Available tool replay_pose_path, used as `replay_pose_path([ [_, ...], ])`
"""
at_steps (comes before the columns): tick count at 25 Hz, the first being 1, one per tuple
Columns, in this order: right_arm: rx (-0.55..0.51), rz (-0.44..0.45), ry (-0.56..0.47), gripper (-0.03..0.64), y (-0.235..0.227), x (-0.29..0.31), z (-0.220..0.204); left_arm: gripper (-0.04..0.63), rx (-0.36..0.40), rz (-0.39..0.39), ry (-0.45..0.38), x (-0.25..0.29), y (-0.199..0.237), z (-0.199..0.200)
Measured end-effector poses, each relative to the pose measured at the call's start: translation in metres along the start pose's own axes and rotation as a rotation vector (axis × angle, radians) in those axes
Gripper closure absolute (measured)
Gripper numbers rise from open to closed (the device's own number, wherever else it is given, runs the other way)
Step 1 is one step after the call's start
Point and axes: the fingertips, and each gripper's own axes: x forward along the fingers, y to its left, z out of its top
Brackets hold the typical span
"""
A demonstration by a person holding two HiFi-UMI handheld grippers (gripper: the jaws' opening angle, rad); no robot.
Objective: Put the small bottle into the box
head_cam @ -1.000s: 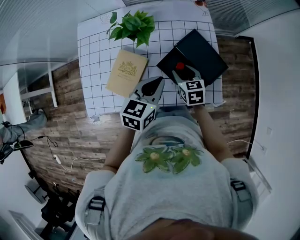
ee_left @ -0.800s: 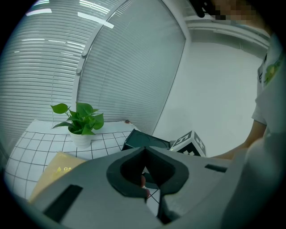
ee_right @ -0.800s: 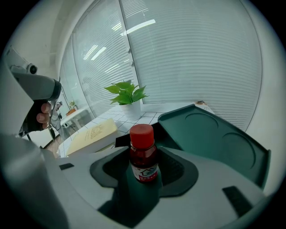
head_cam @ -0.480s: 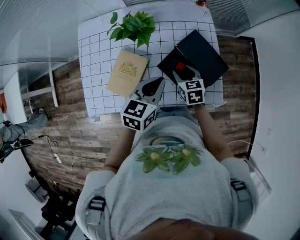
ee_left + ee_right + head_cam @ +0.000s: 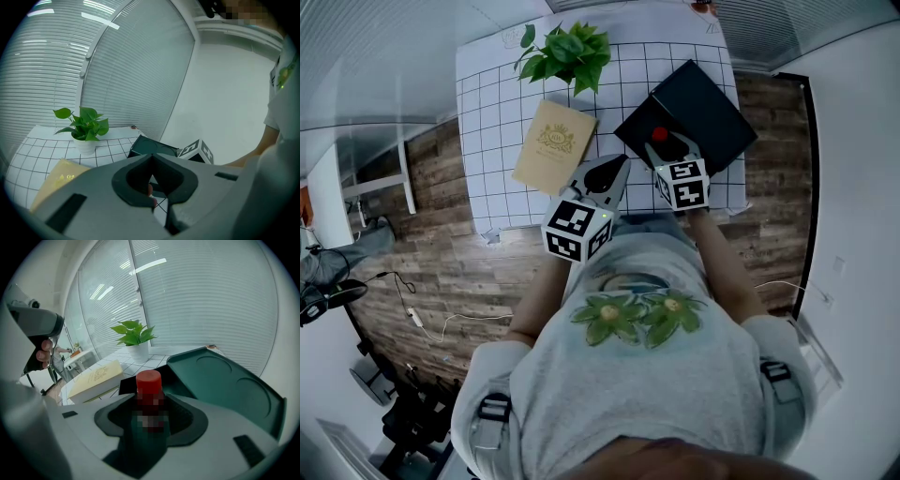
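Note:
My right gripper [image 5: 664, 143] is shut on the small bottle [image 5: 149, 383], which stands upright between the jaws. Its red cap [image 5: 659, 133] pokes out above the jaws. The gripper and bottle hang over the near corner of the dark green box [image 5: 639, 131]. The box lies open, its lid [image 5: 225, 380] folded back to the right. My left gripper [image 5: 619, 165] is over the table's front edge, left of the box. Its jaws are shut with nothing between them [image 5: 152, 161].
A tan flat box with a gold emblem [image 5: 551, 142] lies on the white grid tablecloth [image 5: 487, 141], left of the dark box. A potted green plant [image 5: 567, 52] stands at the far edge. Wooden floor surrounds the table.

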Motion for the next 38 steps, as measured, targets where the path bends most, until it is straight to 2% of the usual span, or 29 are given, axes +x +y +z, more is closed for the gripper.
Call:
replay_pose_path([
  [38, -0.088, -0.007, 0.022, 0.411, 0.0078, -0.0034, -0.009, 0.589, 0.018, -0.015, 0.013, 0.0009, -0.0095, -0.0046],
])
